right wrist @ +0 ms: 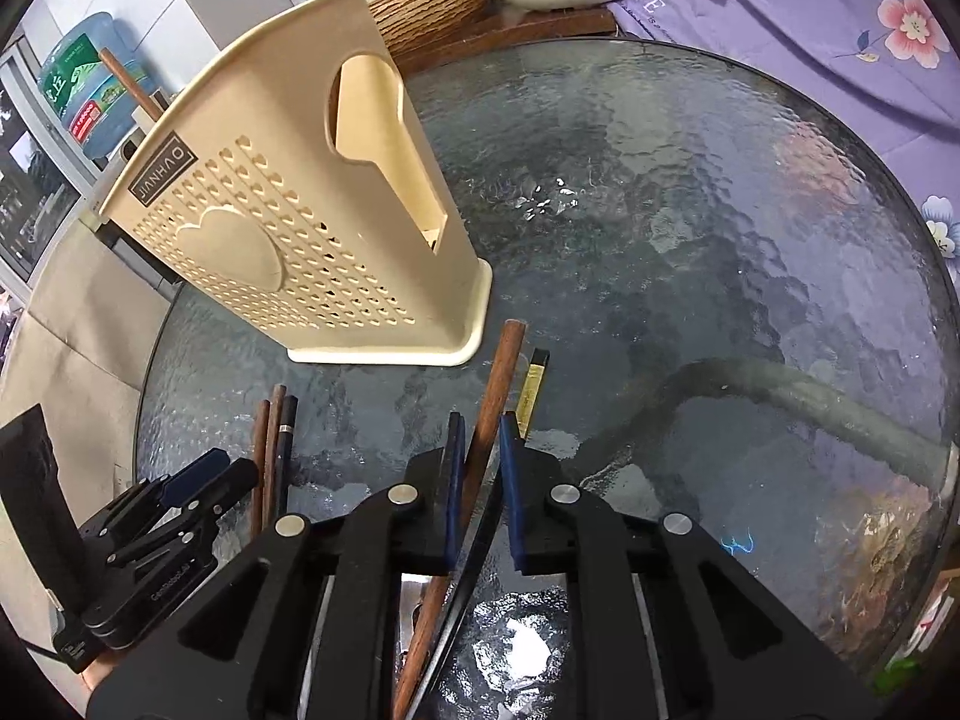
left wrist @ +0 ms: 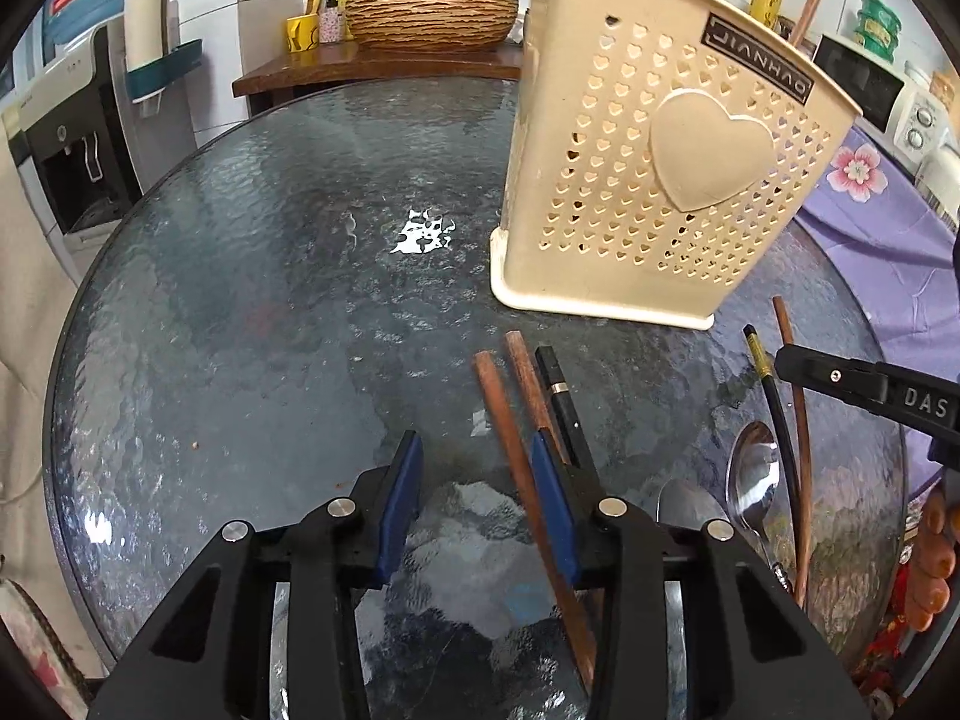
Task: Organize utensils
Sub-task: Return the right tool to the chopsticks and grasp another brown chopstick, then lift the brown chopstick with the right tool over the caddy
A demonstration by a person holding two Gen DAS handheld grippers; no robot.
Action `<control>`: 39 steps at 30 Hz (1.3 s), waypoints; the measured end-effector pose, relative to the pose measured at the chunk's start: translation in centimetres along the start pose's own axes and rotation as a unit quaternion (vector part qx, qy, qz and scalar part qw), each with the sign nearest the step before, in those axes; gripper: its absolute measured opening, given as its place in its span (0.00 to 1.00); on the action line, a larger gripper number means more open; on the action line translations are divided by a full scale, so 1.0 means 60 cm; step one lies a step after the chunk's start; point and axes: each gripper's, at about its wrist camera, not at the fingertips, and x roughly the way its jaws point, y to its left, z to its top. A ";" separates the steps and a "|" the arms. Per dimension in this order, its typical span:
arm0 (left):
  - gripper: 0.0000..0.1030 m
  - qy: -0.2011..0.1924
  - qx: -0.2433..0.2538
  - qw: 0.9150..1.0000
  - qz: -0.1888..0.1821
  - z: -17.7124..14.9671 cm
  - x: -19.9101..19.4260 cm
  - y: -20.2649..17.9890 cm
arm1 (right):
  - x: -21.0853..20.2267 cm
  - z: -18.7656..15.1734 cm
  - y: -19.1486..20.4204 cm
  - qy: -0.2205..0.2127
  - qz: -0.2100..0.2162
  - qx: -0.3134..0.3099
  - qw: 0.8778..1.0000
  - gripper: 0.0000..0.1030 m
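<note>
Utensil holder (left wrist: 654,180): cream plastic, perforated with small heart holes and a large raised heart on its face, standing upright on the round textured-glass table (left wrist: 270,276). In the left wrist view it sits at about 1 o'clock from the left gripper (left wrist: 477,498); in the right wrist view it sits at about 11 o'clock from the right gripper (right wrist: 483,480). A brown stick rises from its top edge (right wrist: 129,87).

Left gripper: jaws parted, blue pads apart with bare glass between them. A brown wooden chopstick (left wrist: 522,474) crosses just inside the right-hand pad; whether the pad touches it cannot be told. A second brown chopstick (left wrist: 528,384) and a black chopstick with a metal band (left wrist: 561,396) lie just beside it, tips pointing toward the holder base.

Right gripper: jaws drawn close together, clamped on a brown wooden chopstick (right wrist: 495,396) that runs between the blue pads toward 12 o'clock, its end near the holder base. A black chopstick with a gold section (right wrist: 531,390) runs alongside, passing by the right-hand pad; whether it is also pinched cannot be told.

Two metal spoons (left wrist: 750,480) lie on the glass at about 3 o'clock from the left gripper, beside the right gripper's chopsticks.
</note>
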 end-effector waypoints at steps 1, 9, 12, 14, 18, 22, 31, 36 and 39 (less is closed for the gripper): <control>0.33 0.000 0.006 1.000 0.005 0.001 0.002 -0.004 | -0.001 0.000 0.000 -0.001 0.001 0.000 1.000 0.12; 0.22 0.005 0.034 0.999 0.032 0.009 0.010 -0.011 | -0.004 -0.005 -0.005 -0.003 0.004 0.001 1.000 0.12; 0.21 0.008 0.039 0.999 0.036 0.009 0.010 -0.012 | -0.003 -0.006 -0.006 -0.003 0.005 0.004 1.000 0.12; 0.20 0.011 0.043 0.998 0.042 0.013 0.013 -0.015 | -0.003 -0.005 -0.007 -0.004 0.006 0.005 1.000 0.12; 0.18 0.014 0.043 0.998 0.043 0.024 0.020 -0.022 | -0.001 -0.002 -0.003 -0.007 0.011 0.008 1.000 0.11; 0.10 0.012 0.050 0.998 0.047 0.027 0.024 -0.031 | -0.002 0.001 -0.003 -0.013 0.019 0.017 1.000 0.11; 0.07 0.012 0.041 0.998 0.042 0.039 0.032 -0.027 | -0.021 0.010 -0.009 -0.040 0.040 0.027 0.998 0.10; 0.07 0.010 0.029 0.999 0.025 0.048 0.031 -0.014 | -0.032 0.016 -0.004 -0.052 0.048 0.025 0.997 0.10; 0.07 -0.002 0.021 1.000 0.009 0.053 0.021 -0.005 | -0.043 0.020 0.001 -0.064 0.055 0.020 0.996 0.09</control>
